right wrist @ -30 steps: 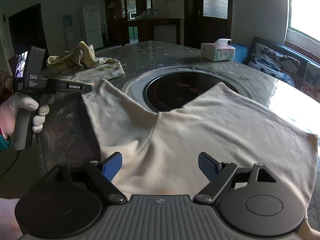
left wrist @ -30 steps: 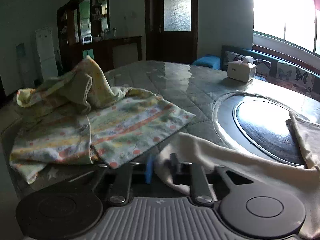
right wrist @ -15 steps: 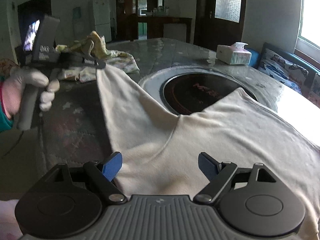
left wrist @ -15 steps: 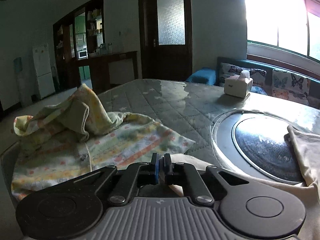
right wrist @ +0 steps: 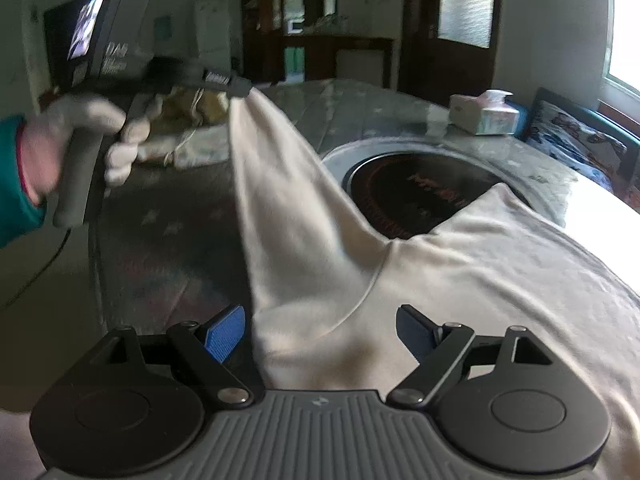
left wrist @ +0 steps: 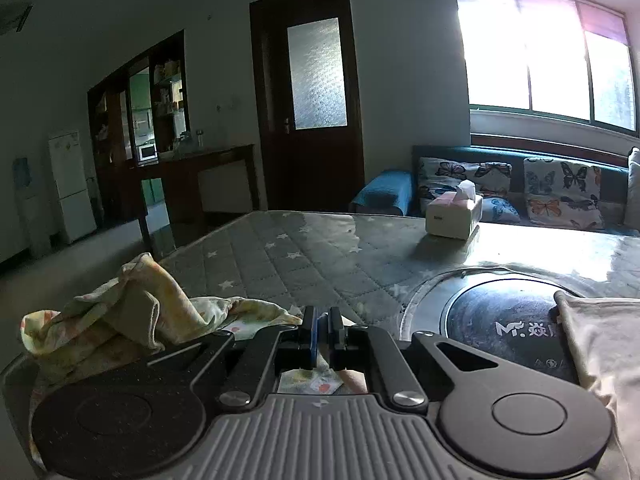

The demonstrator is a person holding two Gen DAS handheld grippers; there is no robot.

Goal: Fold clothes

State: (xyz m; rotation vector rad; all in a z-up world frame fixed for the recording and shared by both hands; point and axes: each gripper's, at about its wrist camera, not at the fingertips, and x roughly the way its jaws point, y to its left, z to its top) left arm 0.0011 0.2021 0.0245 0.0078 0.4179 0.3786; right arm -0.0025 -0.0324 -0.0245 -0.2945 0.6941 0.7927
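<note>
The left hand-held gripper [right wrist: 240,89] is clamped on a sleeve tip of the cream shirt [right wrist: 460,280], lifting it off the bench [right wrist: 168,240] — the sleeve slopes down toward the right hand-held gripper [right wrist: 320,338], which gapes wide, holding nothing, at the shirt's near edge.

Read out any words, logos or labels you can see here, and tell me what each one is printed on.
White logo mark like "M" followed by Chinese characters, partly hidden by the cream shirt: on the black cooktop.
Small dark label on the tissue box: too small to read.
White lettering on the left gripper, body and finger: blurred, unreadable.
Reddish print on the cooktop in the right wrist view: blurred, unreadable.
</note>
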